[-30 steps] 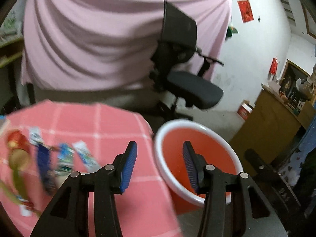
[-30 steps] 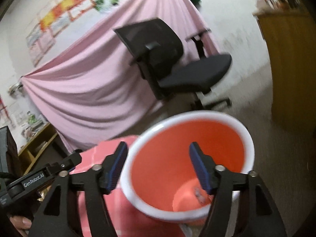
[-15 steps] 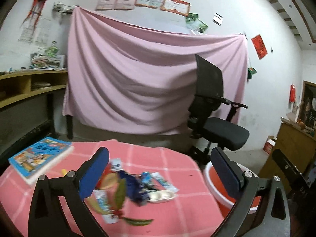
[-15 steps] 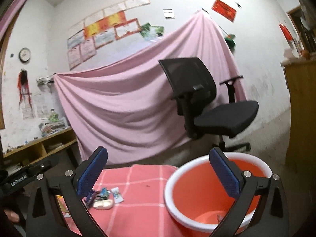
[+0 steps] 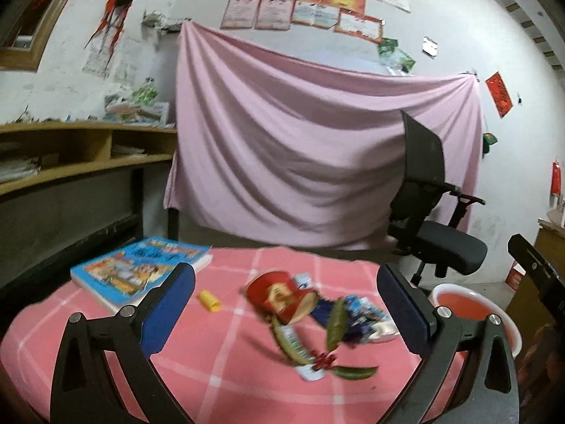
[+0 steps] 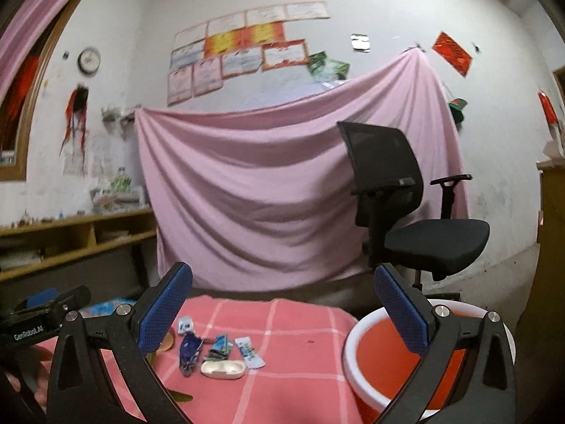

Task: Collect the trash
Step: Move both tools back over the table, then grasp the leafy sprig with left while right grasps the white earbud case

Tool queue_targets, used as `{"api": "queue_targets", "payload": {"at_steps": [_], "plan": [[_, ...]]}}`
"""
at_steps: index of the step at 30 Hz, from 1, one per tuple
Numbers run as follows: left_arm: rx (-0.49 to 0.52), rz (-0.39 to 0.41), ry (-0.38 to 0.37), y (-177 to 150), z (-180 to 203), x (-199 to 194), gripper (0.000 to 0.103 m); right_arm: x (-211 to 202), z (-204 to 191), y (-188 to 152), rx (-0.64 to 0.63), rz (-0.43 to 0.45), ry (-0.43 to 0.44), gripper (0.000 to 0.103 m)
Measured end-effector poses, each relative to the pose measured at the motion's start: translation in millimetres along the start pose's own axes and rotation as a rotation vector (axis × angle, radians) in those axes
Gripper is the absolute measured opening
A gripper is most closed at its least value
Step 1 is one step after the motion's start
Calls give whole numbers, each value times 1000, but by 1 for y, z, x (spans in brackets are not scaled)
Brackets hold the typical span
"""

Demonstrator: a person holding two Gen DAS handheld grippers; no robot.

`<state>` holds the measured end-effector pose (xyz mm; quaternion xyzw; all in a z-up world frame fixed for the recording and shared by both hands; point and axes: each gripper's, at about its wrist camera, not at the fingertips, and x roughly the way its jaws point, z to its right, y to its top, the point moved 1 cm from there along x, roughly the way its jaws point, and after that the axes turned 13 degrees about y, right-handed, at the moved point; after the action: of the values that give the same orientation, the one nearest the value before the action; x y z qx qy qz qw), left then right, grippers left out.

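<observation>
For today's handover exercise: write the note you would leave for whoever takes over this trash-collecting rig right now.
Left gripper: open, empty, raised over the pink checked table.
Right gripper: open, empty, raised between table and orange bin.
Trash pile: wrappers, green pods and a white case, still on the table near the bin side. A small yellow piece lies apart, near the blue book.
Done: whether the bin holds anything is hidden here.
Left: pick up each piece and drop it in the bin; leave the book.

Pink checked cloth over the table (image 5: 226, 346), glossy plastic tub (image 6: 356, 349) right of the right claw (image 6: 282, 312), matt pink drape (image 5: 300, 148), shiny crumpled wrappers (image 6: 219, 348), textured blue pads (image 6: 166, 305)
</observation>
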<state>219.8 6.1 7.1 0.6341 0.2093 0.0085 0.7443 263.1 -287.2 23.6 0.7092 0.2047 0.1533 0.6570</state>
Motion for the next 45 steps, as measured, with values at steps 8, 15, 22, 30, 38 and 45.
{"api": "queue_targets", "payload": {"at_steps": [8,15,22,30,38,45], "plan": [[70,-104,-26,-10,1,15,101,28,-17,-15,-50,-138,10,103],[98,-283,-77,-19,7,45,100,52,-7,-35,2,-305,6,103],[148,-443,-159,-31,21,68,57,70,17,-50,155,-433,29,86],[234,-524,-238,-40,43,76,35,79,15,-59,178,-514,90,78],[232,-527,-270,-37,44,73,17,89,11,-68,196,-587,127,77],[199,-530,-280,-33,39,74,7,92,11,-73,221,-615,158,75]]}}
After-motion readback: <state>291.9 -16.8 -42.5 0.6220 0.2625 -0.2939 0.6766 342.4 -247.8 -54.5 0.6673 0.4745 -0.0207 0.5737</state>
